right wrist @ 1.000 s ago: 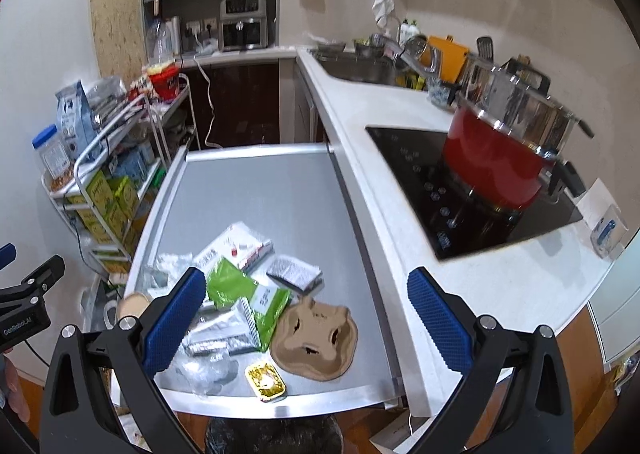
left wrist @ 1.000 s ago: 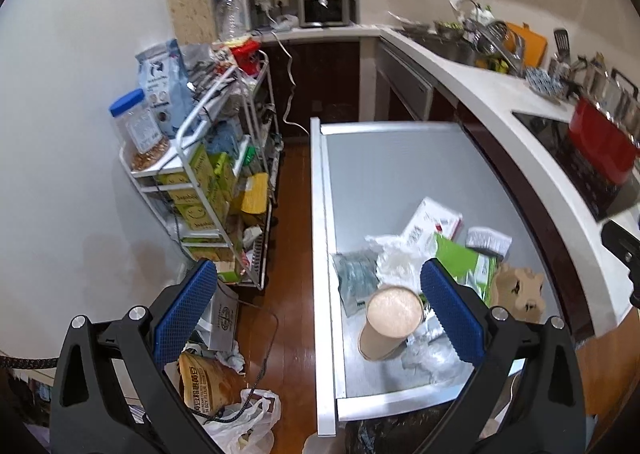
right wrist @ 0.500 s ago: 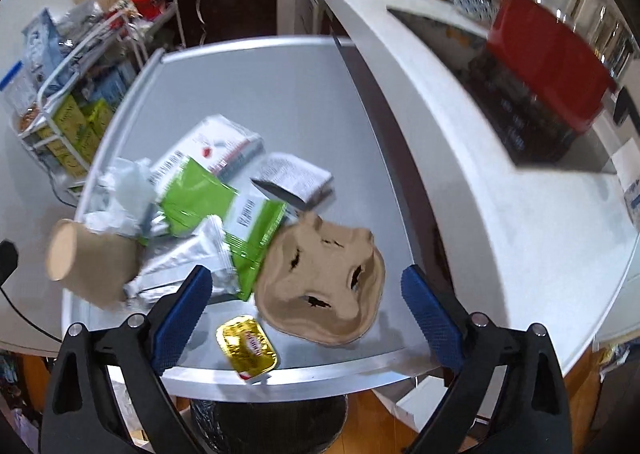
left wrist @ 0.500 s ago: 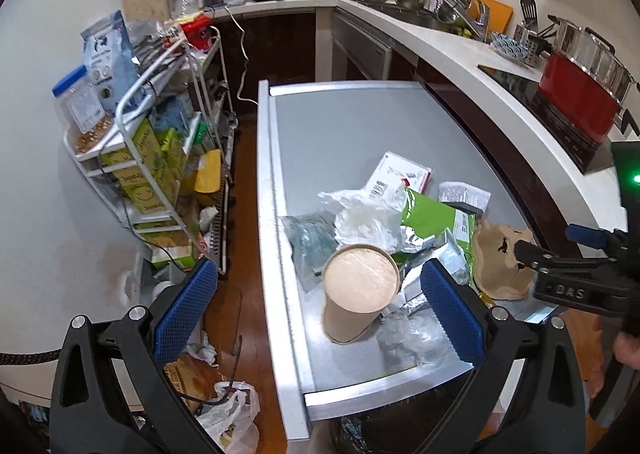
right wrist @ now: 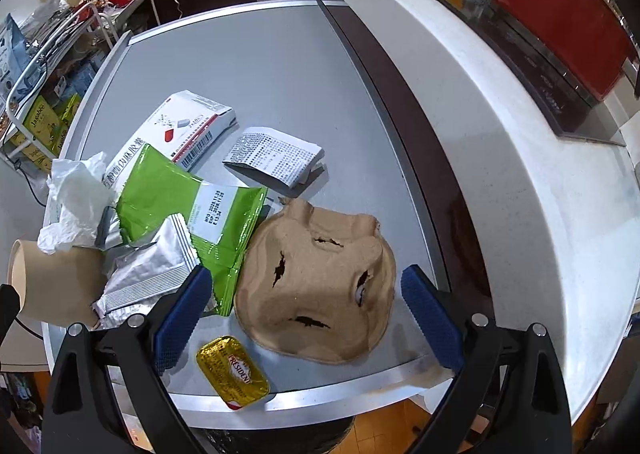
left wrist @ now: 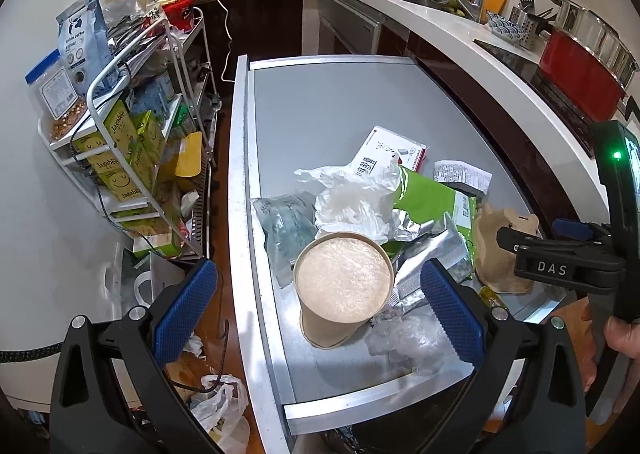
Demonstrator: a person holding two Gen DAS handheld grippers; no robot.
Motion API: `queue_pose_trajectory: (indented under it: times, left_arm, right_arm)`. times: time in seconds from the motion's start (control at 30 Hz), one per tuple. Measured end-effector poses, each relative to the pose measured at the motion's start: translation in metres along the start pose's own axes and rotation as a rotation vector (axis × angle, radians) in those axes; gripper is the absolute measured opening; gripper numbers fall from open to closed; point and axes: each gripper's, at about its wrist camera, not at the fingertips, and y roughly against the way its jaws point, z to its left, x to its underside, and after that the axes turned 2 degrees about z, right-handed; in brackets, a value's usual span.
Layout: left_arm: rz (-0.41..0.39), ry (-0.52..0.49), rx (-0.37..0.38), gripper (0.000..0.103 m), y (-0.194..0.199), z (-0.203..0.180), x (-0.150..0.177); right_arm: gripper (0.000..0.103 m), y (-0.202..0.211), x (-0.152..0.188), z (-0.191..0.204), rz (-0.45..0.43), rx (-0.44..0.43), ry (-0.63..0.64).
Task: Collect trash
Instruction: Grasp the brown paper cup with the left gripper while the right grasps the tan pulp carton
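Observation:
Trash lies heaped at the near end of a grey metal table point(right wrist: 260, 66). My left gripper point(left wrist: 318, 312) hangs open above an upright brown paper cup point(left wrist: 342, 286), which shows between its blue pads without touching them. My right gripper point(right wrist: 306, 318) is open over a torn brown pulp cup carrier point(right wrist: 316, 282); its pads flank the carrier and stay clear of it. Around these lie a green pouch point(right wrist: 172, 198), a silver foil wrapper point(right wrist: 148, 274), a receipt point(right wrist: 276, 158), a white box point(right wrist: 188, 126), crumpled white plastic point(right wrist: 76, 194) and a gold butter portion point(right wrist: 232, 370).
A wire rack point(left wrist: 120, 142) packed with snack boxes stands left of the table. A white counter point(right wrist: 500, 134) with a hob and a red pot point(right wrist: 560, 14) curves along the right. A black bag point(right wrist: 280, 438) hangs below the table's near edge. Plastic bags point(left wrist: 216, 406) lie on the floor.
Both grippers have sunk toward the table and tipped further down. The cup and the pulp carrier now fill more of their views. The right jaws stand slightly narrower.

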Motion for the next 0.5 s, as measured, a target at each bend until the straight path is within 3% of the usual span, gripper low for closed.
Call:
queue_pose_trajectory:
  times: [0.4,0.5]
  left_arm:
    - [0.034,-0.012,-0.007,0.101,-0.022,-0.001,0.002]
    - [0.049,-0.019,-0.003,0.101,-0.029,-0.003,0.003]
  right_arm:
    - [0.093,-0.02,0.002,-0.007,0.059,-0.024,-0.034]
    - [0.083,-0.027,0.003,-0.01,0.087,-0.052,-0.048]
